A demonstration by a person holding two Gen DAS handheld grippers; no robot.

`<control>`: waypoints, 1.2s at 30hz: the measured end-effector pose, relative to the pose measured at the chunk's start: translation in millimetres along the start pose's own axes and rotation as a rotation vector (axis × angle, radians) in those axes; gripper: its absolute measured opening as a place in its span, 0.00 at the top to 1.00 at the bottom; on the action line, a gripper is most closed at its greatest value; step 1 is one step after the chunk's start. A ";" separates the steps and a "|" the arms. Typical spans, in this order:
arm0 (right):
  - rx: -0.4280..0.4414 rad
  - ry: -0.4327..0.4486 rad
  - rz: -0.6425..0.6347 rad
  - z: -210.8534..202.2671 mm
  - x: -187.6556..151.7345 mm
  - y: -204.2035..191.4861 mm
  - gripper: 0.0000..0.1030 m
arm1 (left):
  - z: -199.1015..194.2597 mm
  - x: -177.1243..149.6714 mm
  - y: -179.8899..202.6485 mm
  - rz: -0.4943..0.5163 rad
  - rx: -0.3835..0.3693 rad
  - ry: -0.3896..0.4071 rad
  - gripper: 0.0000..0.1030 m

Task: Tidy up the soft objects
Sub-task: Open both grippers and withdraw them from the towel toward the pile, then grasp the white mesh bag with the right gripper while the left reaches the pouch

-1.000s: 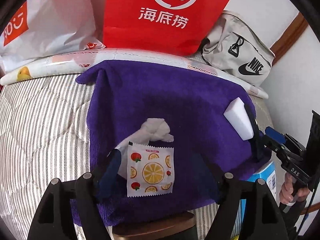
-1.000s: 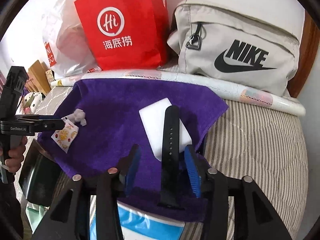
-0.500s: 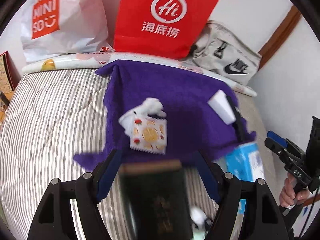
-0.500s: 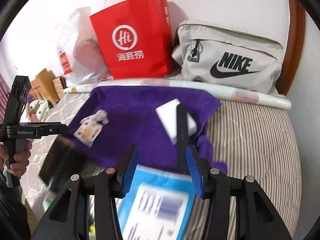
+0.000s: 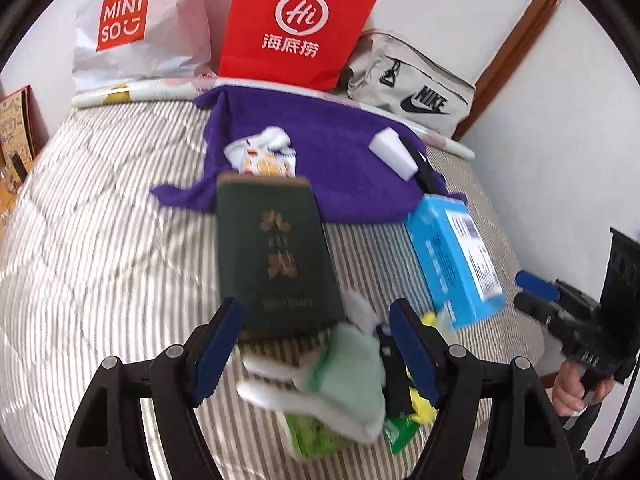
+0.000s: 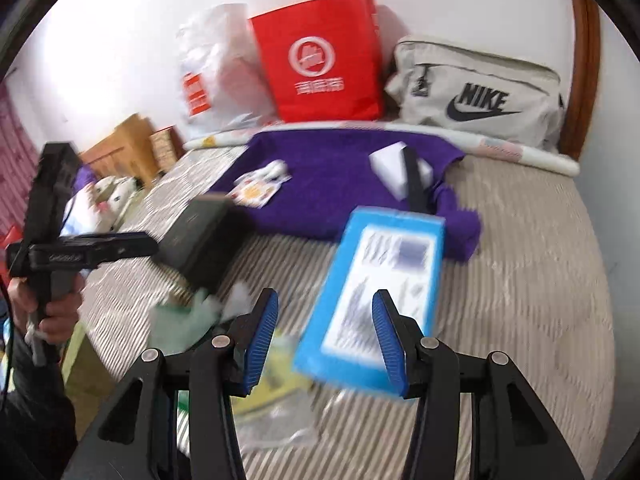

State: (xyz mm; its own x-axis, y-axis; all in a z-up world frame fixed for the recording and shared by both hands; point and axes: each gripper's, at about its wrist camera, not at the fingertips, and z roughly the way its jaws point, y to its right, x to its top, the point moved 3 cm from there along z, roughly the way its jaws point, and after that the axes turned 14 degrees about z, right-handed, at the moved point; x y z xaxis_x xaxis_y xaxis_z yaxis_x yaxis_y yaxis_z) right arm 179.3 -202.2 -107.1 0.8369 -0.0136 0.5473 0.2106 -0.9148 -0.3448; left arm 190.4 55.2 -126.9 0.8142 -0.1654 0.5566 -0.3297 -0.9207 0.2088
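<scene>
A purple towel (image 5: 332,152) (image 6: 344,184) lies spread at the far end of the striped bed. On it lie a white sponge (image 5: 394,152) (image 6: 390,160), a black strap (image 6: 414,184), a fruit-print packet (image 5: 268,166) (image 6: 256,190) and a white crumpled cloth (image 5: 276,138). A pale green soft cloth (image 5: 348,380) (image 6: 180,320) lies near, between my left gripper's fingers. My left gripper (image 5: 316,348) is open and empty; it also shows in the right wrist view (image 6: 132,246). My right gripper (image 6: 326,340) is open and empty, above the blue box (image 6: 380,280).
A dark green book (image 5: 272,252) (image 6: 200,236) and the blue box (image 5: 452,256) lie on the striped bed (image 5: 100,220). A red paper bag (image 5: 296,24), a white Miniso bag (image 5: 132,28) and a grey Nike bag (image 5: 412,84) stand against the far wall. Green packets (image 5: 316,432) lie at the near edge.
Both grippers have pulled back from the towel toward the near end of the bed. The green book, blue box and green cloth have come into view. The right gripper has come off the black strap.
</scene>
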 end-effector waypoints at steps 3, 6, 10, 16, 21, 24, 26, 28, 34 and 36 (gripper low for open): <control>0.010 -0.031 -0.030 2.9 -30.0 -7.2 0.47 | 3.3 -19.2 7.8 -0.005 -0.027 -0.018 0.28; 0.041 -0.067 -0.054 11.6 -58.3 -12.2 0.46 | 5.6 -33.0 12.4 -0.007 -0.023 -0.027 0.28; 0.056 -0.097 -0.054 30.2 -76.4 -12.3 0.40 | 4.3 -45.2 16.7 -0.006 -0.019 -0.029 0.28; 0.041 -0.162 -0.045 62.0 -84.1 -16.2 0.34 | 1.0 -47.7 21.6 -0.005 -0.041 -0.015 0.28; 0.037 -0.145 -0.044 69.2 -85.5 -17.7 0.22 | 8.0 -50.5 17.7 -0.016 -0.041 -0.035 0.28; 0.064 -0.136 -0.001 72.1 -85.1 -10.8 0.17 | 11.9 -52.5 16.3 -0.019 -0.048 -0.042 0.28; 0.075 -0.126 0.002 71.3 -85.7 -10.1 0.17 | 12.8 -53.1 17.6 -0.015 -0.059 -0.040 0.28; 0.060 -0.121 -0.019 70.7 -87.3 -12.4 0.17 | 12.4 -52.9 19.5 -0.013 -0.065 -0.040 0.28; 0.052 -0.115 -0.044 62.3 -88.9 -16.4 0.41 | 6.8 -55.2 25.2 0.009 -0.065 -0.035 0.28; 0.044 -0.103 -0.058 56.3 -90.2 -17.1 0.59 | 6.2 -56.6 26.7 0.012 -0.065 -0.038 0.28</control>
State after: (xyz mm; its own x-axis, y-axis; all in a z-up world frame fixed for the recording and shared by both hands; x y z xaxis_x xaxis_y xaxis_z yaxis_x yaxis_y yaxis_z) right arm 128.7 -162.6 -193.5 0.8698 0.0827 0.4864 0.2805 -0.8940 -0.3496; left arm 138.4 37.8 -157.8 0.8270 -0.1907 0.5288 -0.3690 -0.8938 0.2547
